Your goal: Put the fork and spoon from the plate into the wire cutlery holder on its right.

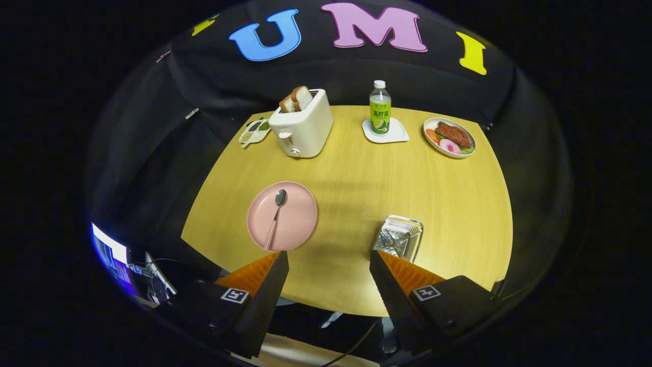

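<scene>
Hand-held gripper (328, 260) open (nothing held), bottle (380, 108) label unreadable

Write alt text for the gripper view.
Open tongs hover above a yellow wooden table, between a round pink plate holding a pink-handled metal spoon and a silver wire cutlery holder; a white toaster stands beyond.

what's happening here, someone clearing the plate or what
A person is holding a handheld gripper above the near edge of the wooden table, fingers open and holding nothing. A spoon lies on the pink plate just ahead of the left finger. The wire cutlery holder stands to the plate's right, just ahead of the right finger. Whether the fork is already inside it is unclear.
</scene>
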`<state>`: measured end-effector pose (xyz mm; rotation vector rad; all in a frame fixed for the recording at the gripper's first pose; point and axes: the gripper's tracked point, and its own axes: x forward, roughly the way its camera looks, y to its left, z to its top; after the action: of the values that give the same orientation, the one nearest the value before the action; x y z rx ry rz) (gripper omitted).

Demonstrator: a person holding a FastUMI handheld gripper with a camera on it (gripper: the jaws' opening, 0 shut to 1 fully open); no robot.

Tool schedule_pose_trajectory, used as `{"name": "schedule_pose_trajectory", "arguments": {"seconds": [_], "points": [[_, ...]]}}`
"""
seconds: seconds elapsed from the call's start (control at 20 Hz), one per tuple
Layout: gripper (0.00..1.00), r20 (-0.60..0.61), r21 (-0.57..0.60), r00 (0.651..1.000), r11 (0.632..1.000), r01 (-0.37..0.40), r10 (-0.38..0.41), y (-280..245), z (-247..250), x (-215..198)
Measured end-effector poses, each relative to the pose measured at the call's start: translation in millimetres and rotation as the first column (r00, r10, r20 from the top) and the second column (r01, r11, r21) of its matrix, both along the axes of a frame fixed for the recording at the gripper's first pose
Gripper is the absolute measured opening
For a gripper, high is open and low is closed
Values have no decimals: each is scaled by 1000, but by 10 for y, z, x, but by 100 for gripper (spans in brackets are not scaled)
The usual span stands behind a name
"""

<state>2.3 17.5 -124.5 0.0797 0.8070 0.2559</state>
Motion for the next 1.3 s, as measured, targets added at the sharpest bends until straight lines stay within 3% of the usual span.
{"name": "schedule_pose_trajectory", "arguments": {"seconds": [0.2, 0.55, 0.95, 1.3], "points": [[100, -3, 25, 999, 999, -44, 44, 545, -150, 189], [100, -121, 23, 986, 993, -114, 116, 1309, -820, 334], [100, -224, -43, 969, 992, -117, 104, 1662, -1551, 570], [100, -274, -61, 961, 997, -55, 37, 1712, -1857, 727]]}}
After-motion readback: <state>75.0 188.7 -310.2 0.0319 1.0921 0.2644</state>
